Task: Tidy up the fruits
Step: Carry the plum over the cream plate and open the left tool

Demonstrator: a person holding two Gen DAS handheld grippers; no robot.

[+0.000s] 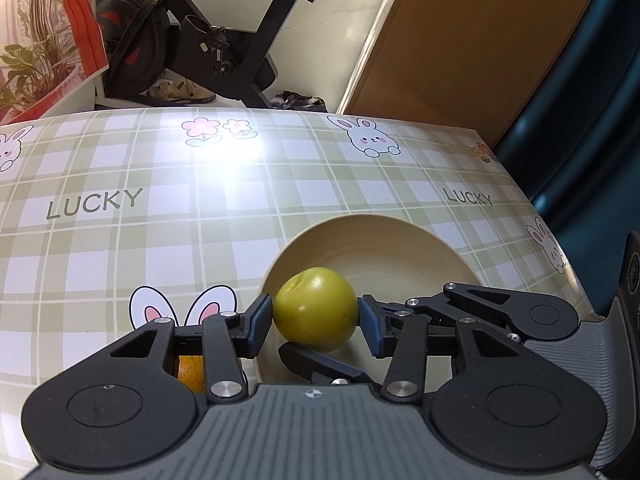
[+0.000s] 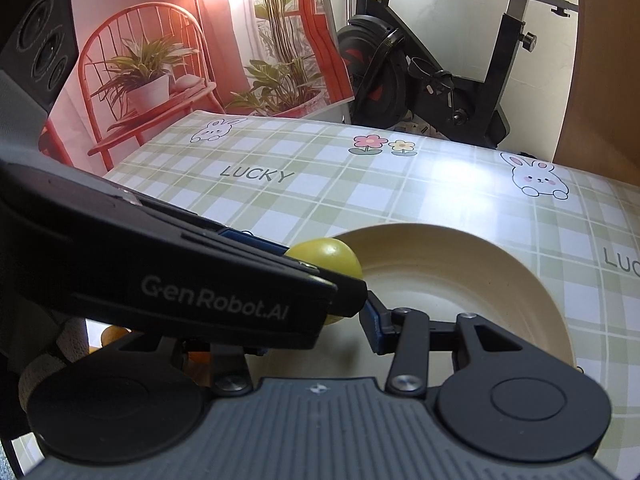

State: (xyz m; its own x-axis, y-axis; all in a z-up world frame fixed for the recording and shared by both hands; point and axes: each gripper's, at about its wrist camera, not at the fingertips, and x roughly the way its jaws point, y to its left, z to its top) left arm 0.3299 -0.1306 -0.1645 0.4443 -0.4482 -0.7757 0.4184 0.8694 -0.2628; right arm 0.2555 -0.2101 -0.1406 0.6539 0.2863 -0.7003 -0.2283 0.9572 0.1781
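My left gripper (image 1: 316,314) is shut on a green plum (image 1: 315,308) and holds it over the near left rim of a cream plate (image 1: 384,248). In the right wrist view the left gripper's black arm crosses in front, with the plum (image 2: 328,258) at its tip above the plate (image 2: 460,276). My right gripper (image 2: 320,332) sits low beside the plate; only its right blue pad (image 2: 370,326) shows, and its left finger is hidden behind the left gripper. An orange fruit (image 1: 191,374) lies under my left gripper's left finger.
The table (image 1: 160,220) wears a green plaid cloth with rabbits and "LUCKY". An exercise bike (image 1: 208,40) stands beyond the far edge, a plant poster (image 2: 180,60) at the far left, and a wooden panel (image 1: 460,40) at the far right.
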